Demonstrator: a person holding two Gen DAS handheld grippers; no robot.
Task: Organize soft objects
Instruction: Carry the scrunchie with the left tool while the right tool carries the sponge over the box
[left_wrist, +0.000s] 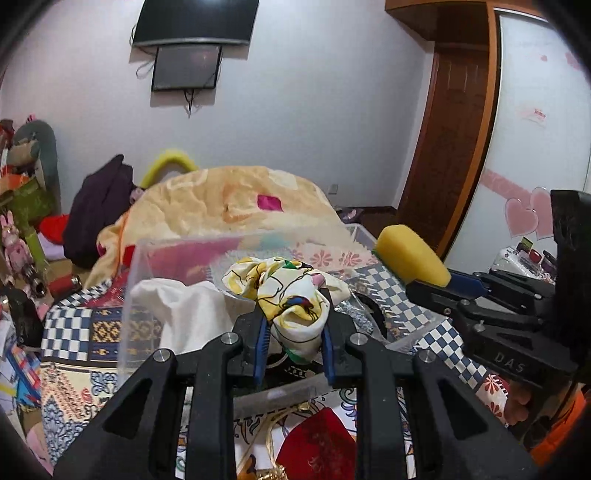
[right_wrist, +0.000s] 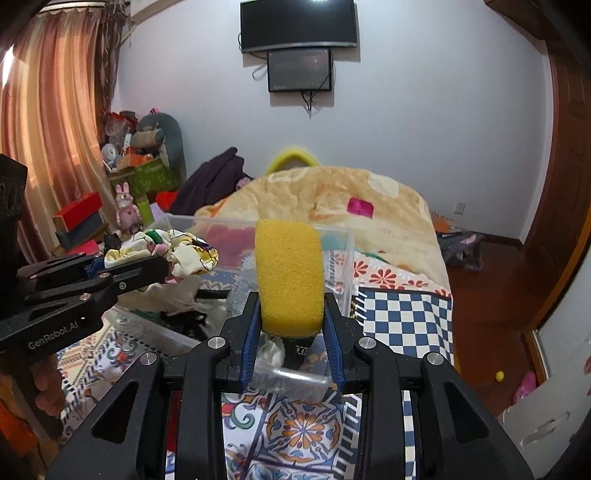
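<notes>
My left gripper (left_wrist: 293, 314) is shut on a yellow and white patterned cloth (left_wrist: 288, 291) and holds it above a clear plastic box (left_wrist: 129, 295) on the bed. A white cloth (left_wrist: 184, 310) lies inside the box. My right gripper (right_wrist: 291, 317) is shut on a yellow sponge (right_wrist: 290, 273) with a dark green underside, held upright above the box's near right corner (right_wrist: 343, 266). In the left wrist view the sponge (left_wrist: 410, 258) and right gripper (left_wrist: 436, 284) sit to the right. In the right wrist view the left gripper (right_wrist: 155, 266) with the patterned cloth (right_wrist: 177, 251) sits to the left.
The box stands on a patterned quilt (right_wrist: 406, 321) on a bed. A rumpled peach blanket (left_wrist: 236, 199) lies behind it. A red item (left_wrist: 317, 446) lies on the quilt below the left gripper. Toys and boxes (right_wrist: 136, 173) are piled at the left; a wooden door (left_wrist: 454, 147) at the right.
</notes>
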